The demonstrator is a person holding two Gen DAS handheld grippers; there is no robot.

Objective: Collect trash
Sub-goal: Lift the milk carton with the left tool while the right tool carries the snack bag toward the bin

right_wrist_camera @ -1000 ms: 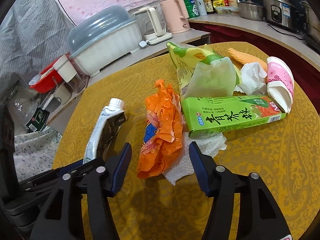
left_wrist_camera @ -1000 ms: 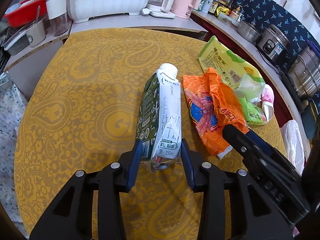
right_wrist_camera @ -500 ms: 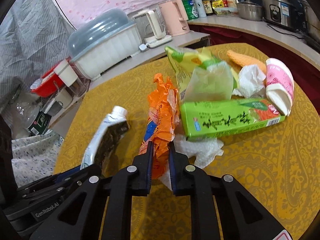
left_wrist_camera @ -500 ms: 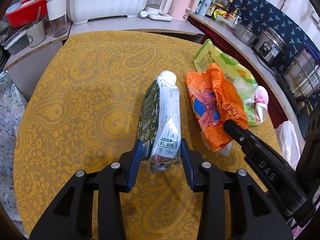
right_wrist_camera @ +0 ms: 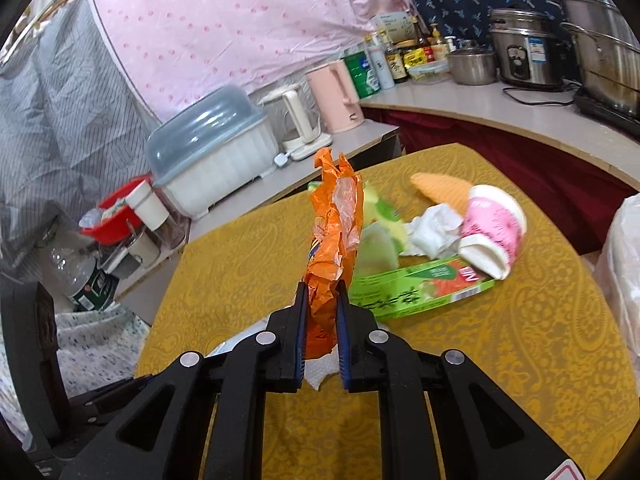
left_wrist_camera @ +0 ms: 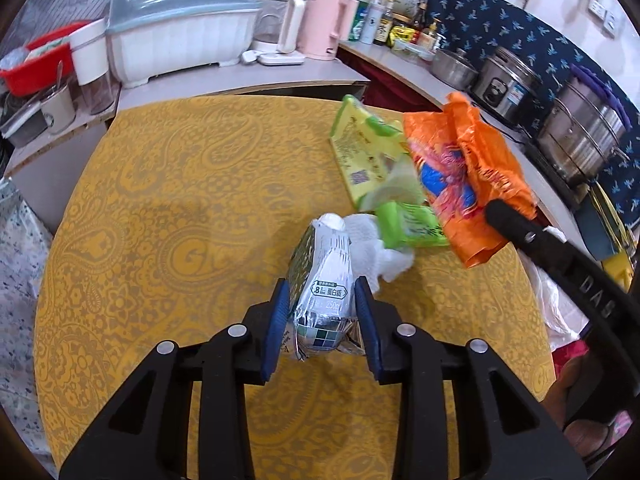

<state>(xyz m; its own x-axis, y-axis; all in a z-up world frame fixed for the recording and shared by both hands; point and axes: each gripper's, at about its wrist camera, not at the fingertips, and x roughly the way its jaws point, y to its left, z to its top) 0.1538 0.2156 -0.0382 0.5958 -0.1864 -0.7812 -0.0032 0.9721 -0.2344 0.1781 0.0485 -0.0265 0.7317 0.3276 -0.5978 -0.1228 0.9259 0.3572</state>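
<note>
The orange wrapper (right_wrist_camera: 331,264) is pinched between the blue pads of the right gripper (right_wrist_camera: 321,328), its crumpled length standing up from the jaws and clear of the table (right_wrist_camera: 500,360). From the left wrist view the same wrapper (left_wrist_camera: 460,168) hangs off the right gripper's black finger, above the far right part of the table (left_wrist_camera: 160,208). The milk carton (left_wrist_camera: 325,280) is clamped at its base by the left gripper (left_wrist_camera: 322,320), cap end pointing away and tilted up; whether its far end touches the table cannot be told.

Just past the carton lies a white tissue (left_wrist_camera: 380,248), and beside that a green box (left_wrist_camera: 416,226), with a yellow-green bag (left_wrist_camera: 362,152) further off. In the right wrist view the green box (right_wrist_camera: 424,292) lies flat on the table, a squashed pink cup (right_wrist_camera: 492,232) resting against its far end, a second crumpled tissue (right_wrist_camera: 434,230) and an orange cone-shaped piece (right_wrist_camera: 438,192) just behind.

Beyond the table, a counter holds a lidded white tub (right_wrist_camera: 212,152), a pink kettle (right_wrist_camera: 336,96) and steel pots (right_wrist_camera: 524,54).
</note>
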